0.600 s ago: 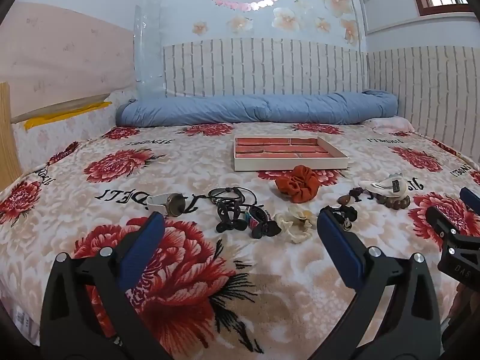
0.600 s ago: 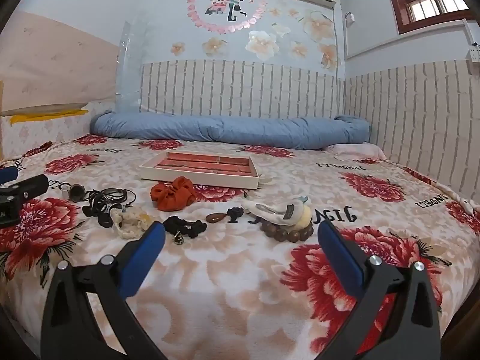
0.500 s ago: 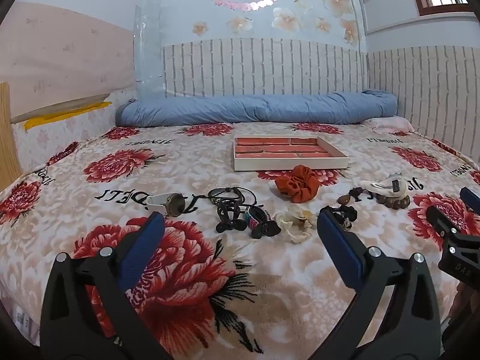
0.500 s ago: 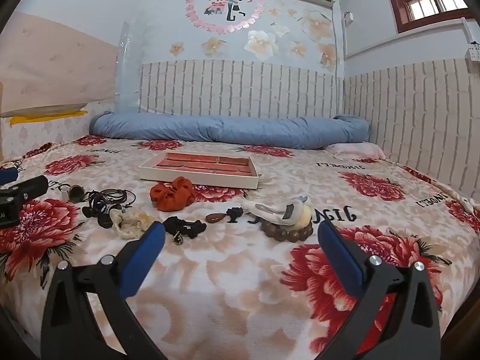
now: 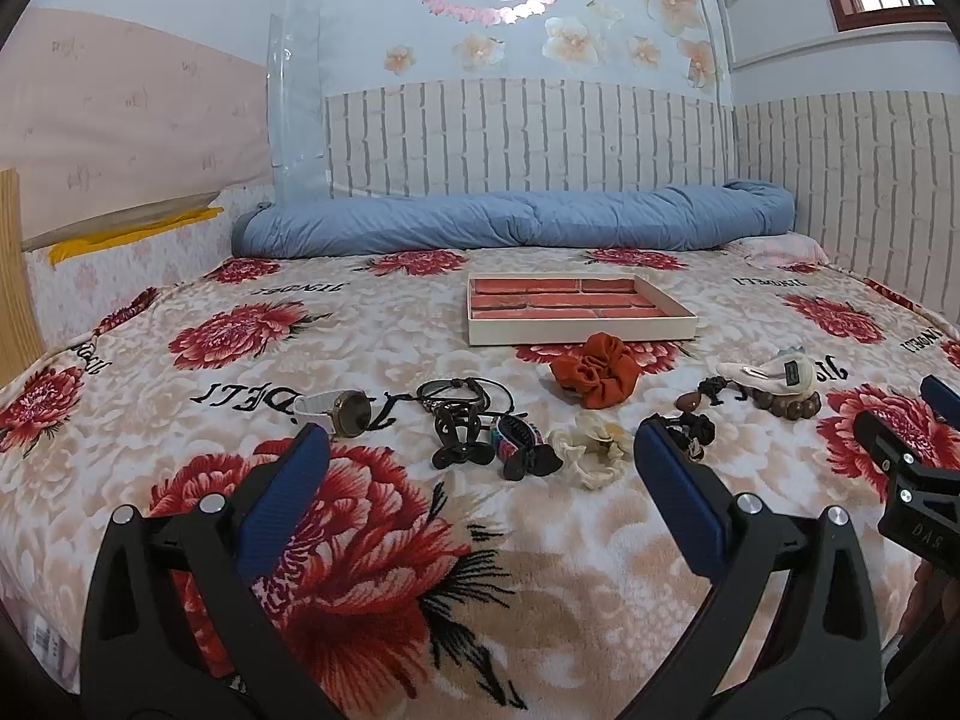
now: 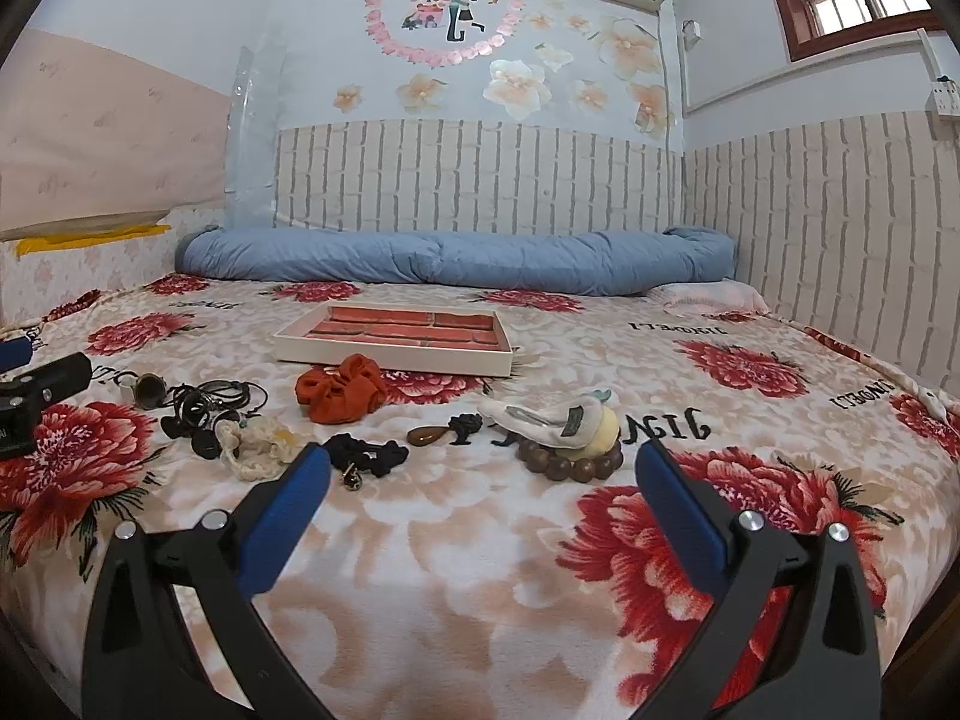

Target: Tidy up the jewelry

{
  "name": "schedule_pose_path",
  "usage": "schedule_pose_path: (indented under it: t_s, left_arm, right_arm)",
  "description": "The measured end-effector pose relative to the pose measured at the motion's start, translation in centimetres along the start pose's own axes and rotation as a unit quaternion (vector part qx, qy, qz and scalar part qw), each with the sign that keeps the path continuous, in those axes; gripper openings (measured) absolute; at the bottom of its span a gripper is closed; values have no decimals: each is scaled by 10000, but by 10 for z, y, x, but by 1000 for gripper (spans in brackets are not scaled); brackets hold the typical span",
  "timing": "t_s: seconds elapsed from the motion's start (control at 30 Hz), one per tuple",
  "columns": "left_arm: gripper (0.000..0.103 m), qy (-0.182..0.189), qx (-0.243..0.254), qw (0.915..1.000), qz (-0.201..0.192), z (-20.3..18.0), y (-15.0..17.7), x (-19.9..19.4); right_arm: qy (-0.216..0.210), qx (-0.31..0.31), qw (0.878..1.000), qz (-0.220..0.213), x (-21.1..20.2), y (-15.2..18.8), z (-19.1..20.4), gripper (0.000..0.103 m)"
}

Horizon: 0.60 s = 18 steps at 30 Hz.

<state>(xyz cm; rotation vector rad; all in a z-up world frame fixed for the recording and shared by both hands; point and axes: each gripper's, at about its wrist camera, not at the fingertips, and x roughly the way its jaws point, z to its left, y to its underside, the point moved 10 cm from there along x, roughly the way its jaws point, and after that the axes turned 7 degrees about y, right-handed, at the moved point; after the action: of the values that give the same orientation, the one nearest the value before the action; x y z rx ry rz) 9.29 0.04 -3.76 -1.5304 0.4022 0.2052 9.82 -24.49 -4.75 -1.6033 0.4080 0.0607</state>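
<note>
Two blue-padded fingers of the left gripper [image 5: 477, 483] stand wide apart and hold nothing above the near edge of the floral bedspread [image 5: 372, 540]; beyond them a watch [image 5: 342, 411], black claw clips [image 5: 459, 441], a cream scrunchie [image 5: 591, 450] and an orange scrunchie [image 5: 594, 369] lie in a row, short of the red-lined tray [image 5: 576, 333] at the bedspread's middle. Seen from the right wrist, the right gripper [image 6: 480, 486] is likewise spread wide and empty, with a black scrunchie [image 6: 366, 456], a wooden bead bracelet [image 6: 570, 462] and a white pouch [image 6: 552, 417] just past its fingertips, the tray farther back toward the blue bolster [image 6: 456, 258].
</note>
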Motion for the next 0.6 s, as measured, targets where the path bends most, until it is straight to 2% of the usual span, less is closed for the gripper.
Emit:
schedule_pose_path:
  t_s: [0.6]
  left_arm:
    - [98,1,10,10000,-20,-1,0,3]
  right_arm:
    - [11,18,10000,3,0,0,-2,99]
